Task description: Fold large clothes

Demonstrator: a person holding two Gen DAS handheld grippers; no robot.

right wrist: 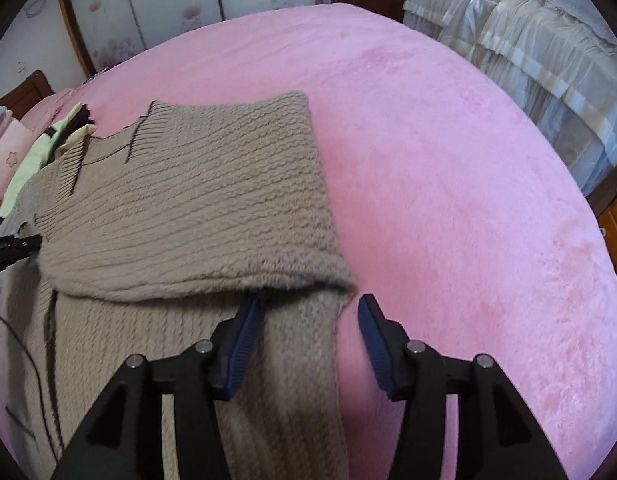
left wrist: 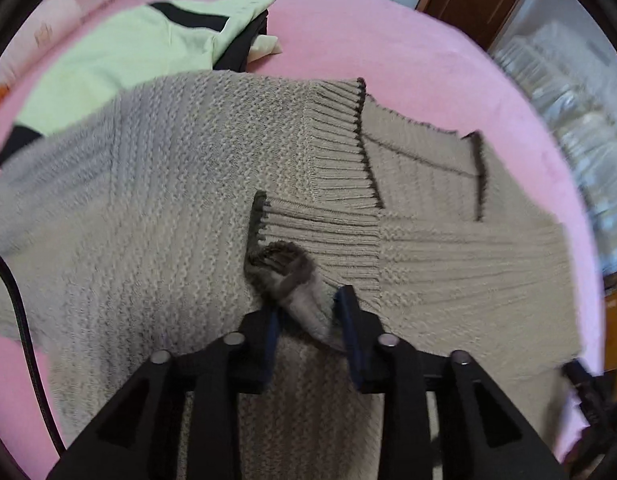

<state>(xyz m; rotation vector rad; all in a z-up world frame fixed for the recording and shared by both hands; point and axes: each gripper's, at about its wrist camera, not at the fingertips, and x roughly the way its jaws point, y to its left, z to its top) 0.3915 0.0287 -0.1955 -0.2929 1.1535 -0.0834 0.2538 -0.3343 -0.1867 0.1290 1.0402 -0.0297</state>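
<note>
On a pink bedspread (left wrist: pixel 408 52), seen from the left wrist, the left gripper (left wrist: pixel 308 312) pinches a bunched fold of a beige knit sweater (left wrist: pixel 156 208), its blue-padded fingers (left wrist: pixel 350 320) closed on the dark-edged ribbed cuff (left wrist: pixel 284 264) that curls up between them. The sweater spreads ahead of and to both sides of the gripper, a ribbed sleeve end lying across its body just beyond the fingertips. Farther ahead and to the left, a pale green garment with black bands (left wrist: pixel 128 48) lies partly folded, touching the sweater's far edge. A black cable (left wrist: pixel 20 312) runs down the left margin. The frame is blurred at the edges.

From the right wrist, the right gripper (right wrist: pixel 310 332) stands with its jaws apart and holds nothing. Its left finger (right wrist: pixel 244 344) rests against the sweater (right wrist: pixel 212 200) just under a folded-over flap; its right finger hangs over the bare bedspread (right wrist: pixel 448 160). The sweater's right edge runs between the two fingers. The sweater fills the area ahead and left of the gripper; the green garment (right wrist: pixel 36 152) peeks out at its far left corner. The dark tip of the left gripper (right wrist: pixel 12 250) shows at the left margin, touching the knit.

No containers appear in either view.
</note>
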